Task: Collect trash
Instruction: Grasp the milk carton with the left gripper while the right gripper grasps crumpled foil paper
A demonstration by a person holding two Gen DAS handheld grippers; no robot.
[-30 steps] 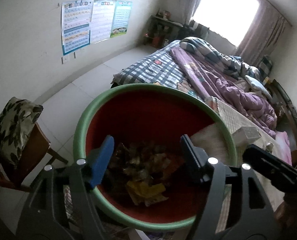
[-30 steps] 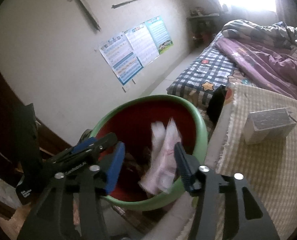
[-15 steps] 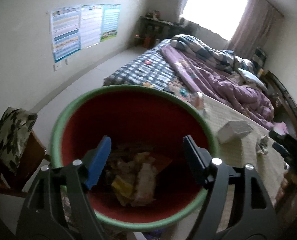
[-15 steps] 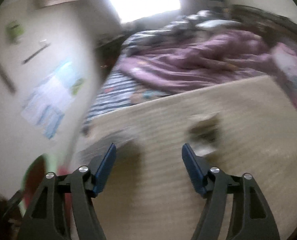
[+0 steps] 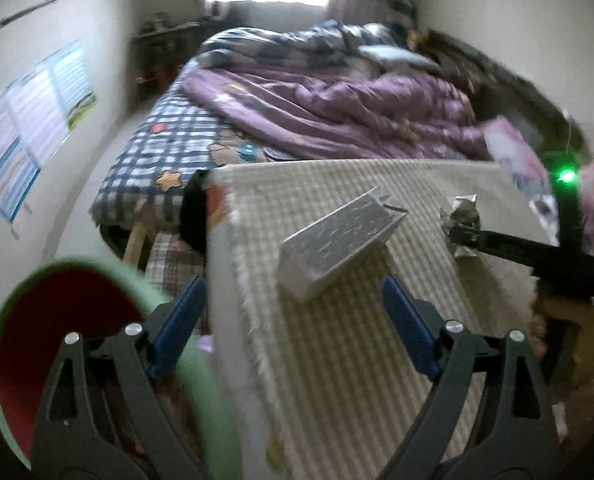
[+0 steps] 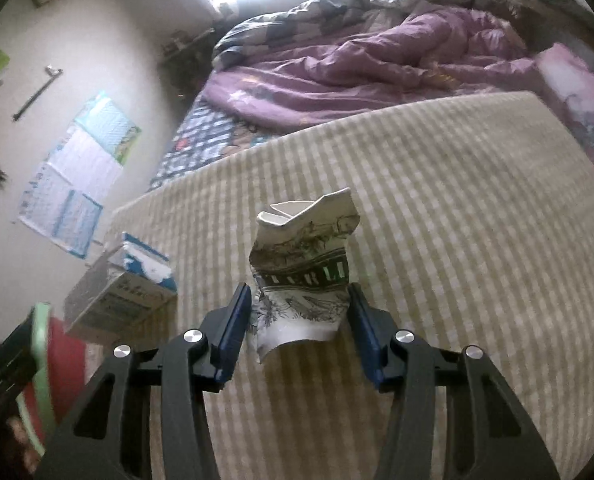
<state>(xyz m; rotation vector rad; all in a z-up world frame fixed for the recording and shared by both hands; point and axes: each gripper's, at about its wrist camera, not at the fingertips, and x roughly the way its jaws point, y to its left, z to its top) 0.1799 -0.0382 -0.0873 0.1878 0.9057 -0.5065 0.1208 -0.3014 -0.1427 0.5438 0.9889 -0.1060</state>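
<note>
A bedroom with a purple quilt [image 6: 377,60] on the bed is lying behind a striped beige mat [image 6: 477,240]. The right gripper [image 6: 300,320] is sitting low over the mat, jaws apart on either side of a crumpled paper cup [image 6: 303,272], pads just beside it. The left gripper [image 5: 293,328] is hanging with jaws wide apart near a silver box [image 5: 337,240], the green-rimmed red bin [image 5: 57,340] beside the mat's edge.

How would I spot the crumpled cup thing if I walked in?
Find the beige striped mat in front of the purple quilt. On it stands a crushed white paper cup with dark printed drawings, between the right gripper fingers; the nearby grey cardboard box is rectangular.
</note>
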